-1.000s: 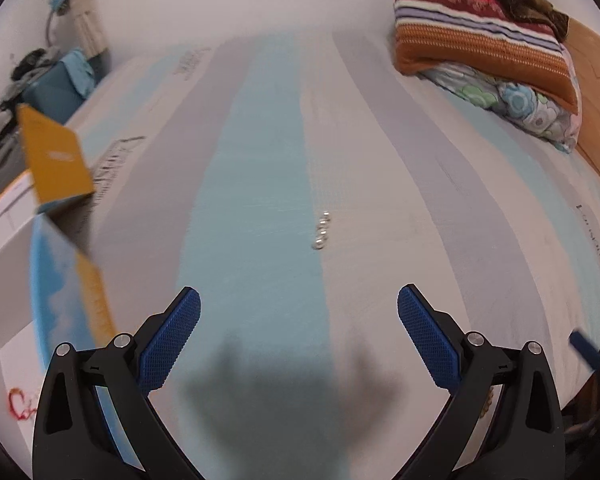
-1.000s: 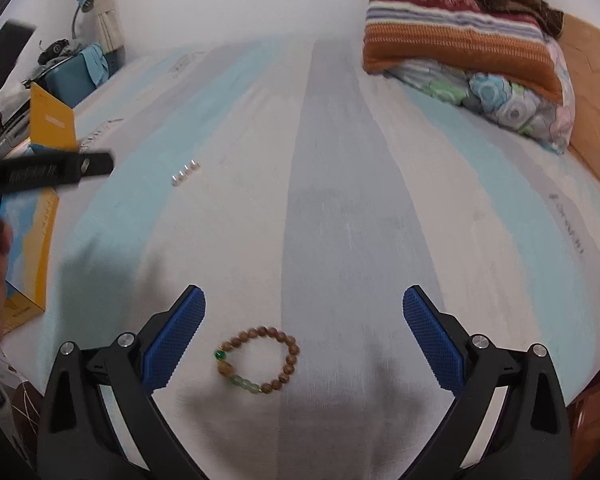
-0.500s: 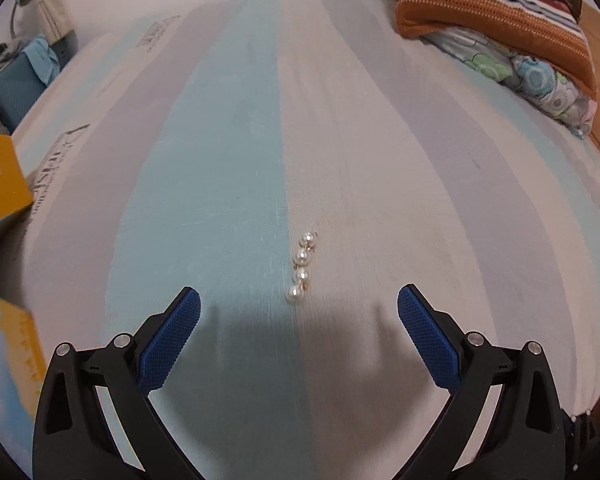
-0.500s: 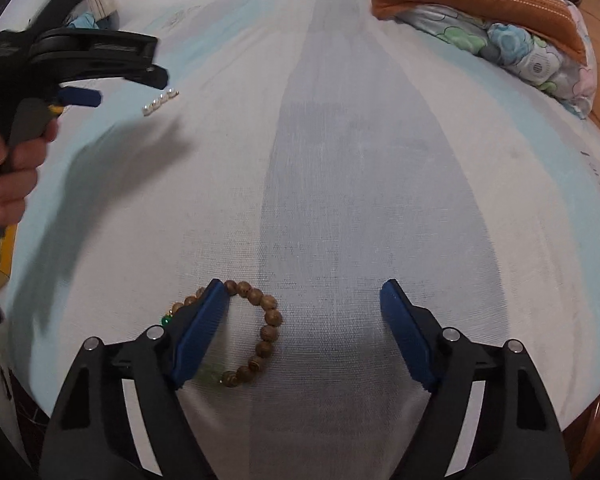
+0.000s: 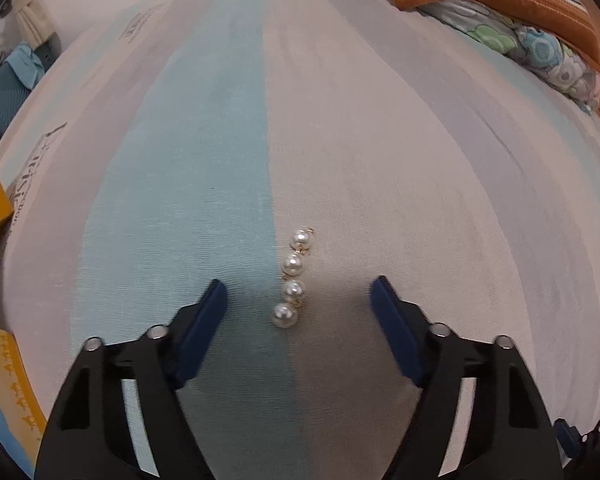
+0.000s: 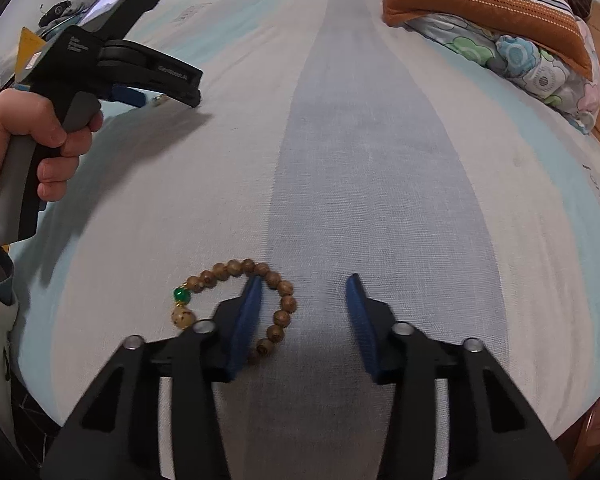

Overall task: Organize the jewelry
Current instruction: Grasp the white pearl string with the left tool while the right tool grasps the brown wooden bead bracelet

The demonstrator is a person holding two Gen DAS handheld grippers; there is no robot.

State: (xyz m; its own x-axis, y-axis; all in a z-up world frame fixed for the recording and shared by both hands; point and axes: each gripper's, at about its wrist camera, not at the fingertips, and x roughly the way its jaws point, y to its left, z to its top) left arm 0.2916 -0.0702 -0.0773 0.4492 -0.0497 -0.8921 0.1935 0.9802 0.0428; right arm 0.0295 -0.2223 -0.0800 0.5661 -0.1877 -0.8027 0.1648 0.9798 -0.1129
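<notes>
Two pick-ups on the striped blue, grey and cream bedsheet [image 5: 204, 168]. To close cleanly, each claw should sink until its pads meet the cloth, then pinch across the piece without dragging it.

Left gripper [image 5: 299, 298]: jaws apart and just now closing, nothing pressed. The short bar of four white pearls on gold links [image 5: 293, 278] lies lengthwise between the blue pads, its nearest pearl roughly level with the tips, touching neither.

Right gripper [image 6: 305, 289]: jaws likewise closing, not yet clamped. Its left pad stands inside the ring of the brown wooden-bead bracelet with one green bead [image 6: 236, 300]; the ring's right arc lies between the pads, well clear of the right one.
</notes>
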